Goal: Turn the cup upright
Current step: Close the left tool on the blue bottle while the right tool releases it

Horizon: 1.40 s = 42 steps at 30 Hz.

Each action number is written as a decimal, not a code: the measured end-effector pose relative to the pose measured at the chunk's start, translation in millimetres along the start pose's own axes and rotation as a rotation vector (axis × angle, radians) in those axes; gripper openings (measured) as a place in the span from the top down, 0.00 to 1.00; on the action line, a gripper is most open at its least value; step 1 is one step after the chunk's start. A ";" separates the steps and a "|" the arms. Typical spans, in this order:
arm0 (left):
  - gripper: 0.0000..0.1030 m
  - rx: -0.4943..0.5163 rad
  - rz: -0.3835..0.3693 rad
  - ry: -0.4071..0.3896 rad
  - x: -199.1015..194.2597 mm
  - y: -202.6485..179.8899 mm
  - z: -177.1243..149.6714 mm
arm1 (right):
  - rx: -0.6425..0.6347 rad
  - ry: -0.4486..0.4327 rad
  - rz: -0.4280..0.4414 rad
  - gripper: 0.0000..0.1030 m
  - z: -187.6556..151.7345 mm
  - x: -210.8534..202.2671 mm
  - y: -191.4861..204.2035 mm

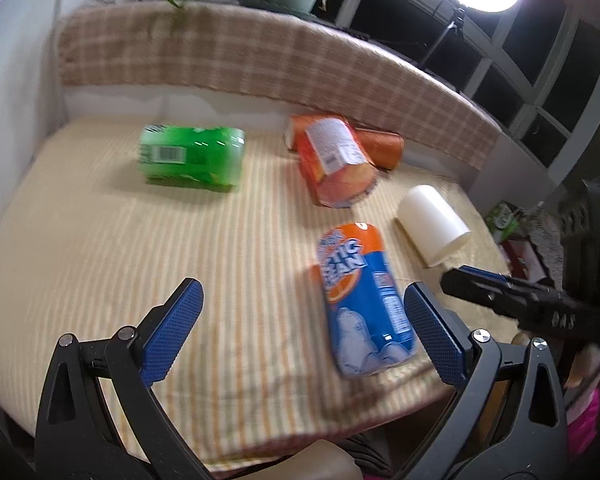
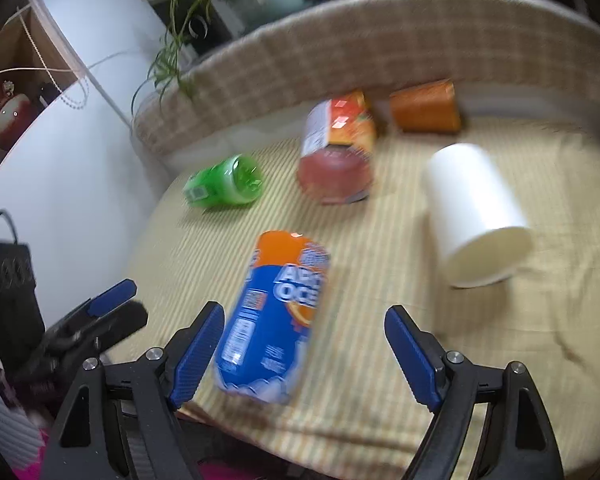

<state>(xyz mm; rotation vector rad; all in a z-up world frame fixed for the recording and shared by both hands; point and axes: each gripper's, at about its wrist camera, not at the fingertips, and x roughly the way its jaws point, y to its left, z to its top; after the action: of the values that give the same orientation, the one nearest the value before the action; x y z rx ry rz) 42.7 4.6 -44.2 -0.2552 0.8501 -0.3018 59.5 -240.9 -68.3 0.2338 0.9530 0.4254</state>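
Right wrist view: white plastic cup point(image 2: 474, 212) lies on its side, far right on striped yellow cloth point(image 2: 380, 260); right gripper point(image 2: 305, 344) jaws apart, empty. Left gripper point(image 1: 302, 330) jaws apart, empty. Blue-and-orange can point(image 2: 274, 312) lies near; green can point(image 2: 224, 185) far left.

The blue-and-orange can point(image 1: 362, 300) lying nearest the white cup point(image 1: 432, 224) carries big white letters, partly legible as "ARCTIC OCEAN". The barcode on the green can point(image 1: 192, 158) beyond is too blurred to read.
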 end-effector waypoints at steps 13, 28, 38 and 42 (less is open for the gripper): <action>0.12 -0.107 -0.194 0.213 61.0 -7.4 25.3 | 0.085 -0.097 -0.093 0.17 -27.1 -42.2 -35.0; 0.25 -0.175 -0.245 0.350 114.3 -7.2 28.5 | 0.114 -0.100 -0.096 0.17 -35.6 -45.5 -47.5; 0.38 -0.161 -0.226 0.372 123.2 -9.8 26.5 | 0.119 -0.088 -0.095 0.17 -35.8 -42.4 -48.7; 0.38 -0.152 -0.220 0.363 122.6 -11.2 26.5 | 0.123 -0.088 -0.095 0.17 -35.7 -42.8 -48.6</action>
<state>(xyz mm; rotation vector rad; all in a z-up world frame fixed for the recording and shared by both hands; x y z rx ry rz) 137.6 -47.2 -108.8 -0.4460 1.2090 -0.4993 20.4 -303.3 -75.1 0.3147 0.9006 0.2672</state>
